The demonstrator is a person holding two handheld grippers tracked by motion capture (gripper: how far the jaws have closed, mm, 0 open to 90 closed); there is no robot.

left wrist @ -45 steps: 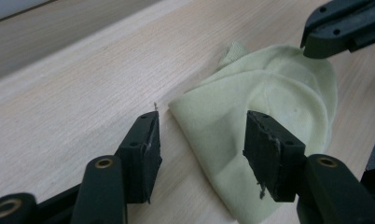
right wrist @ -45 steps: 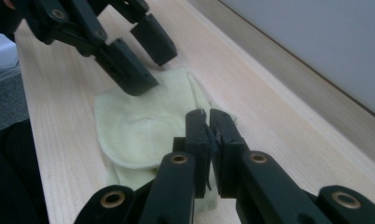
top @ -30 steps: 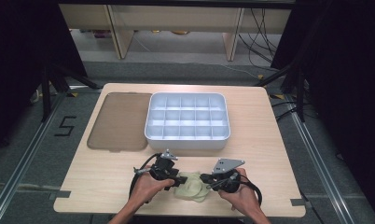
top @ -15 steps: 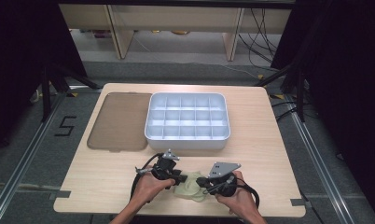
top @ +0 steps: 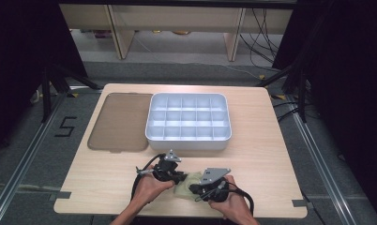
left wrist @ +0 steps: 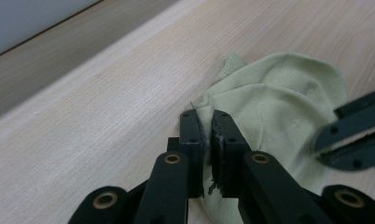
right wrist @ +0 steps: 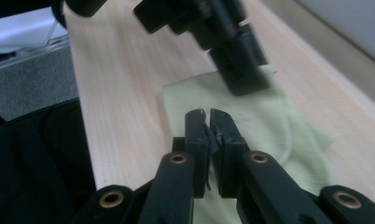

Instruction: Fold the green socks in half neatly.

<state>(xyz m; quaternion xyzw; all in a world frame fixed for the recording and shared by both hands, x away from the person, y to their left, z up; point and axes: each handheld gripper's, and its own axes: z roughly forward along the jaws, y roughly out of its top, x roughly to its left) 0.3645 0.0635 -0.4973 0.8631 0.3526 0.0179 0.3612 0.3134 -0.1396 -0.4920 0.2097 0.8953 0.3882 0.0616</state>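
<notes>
Closing just now, left gripper (left wrist: 208,140) pinches the pale green cloth (left wrist: 279,107); right gripper (right wrist: 206,133) grips it too.

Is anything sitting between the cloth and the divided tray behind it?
Nothing visible. The pale green cloth lies at the near edge, pinched by the left tool; bare table separates it from the grey divided tray.

- The high view was evenly lit from above; the wooden table (top: 271,140) looked bright while the surrounding room fell into deep black.
- Shadows on it were soft and short.
- Both gripper views were soft: near jaws slightly blurred, the far background out of focus.
- No strong glare appeared.
</notes>
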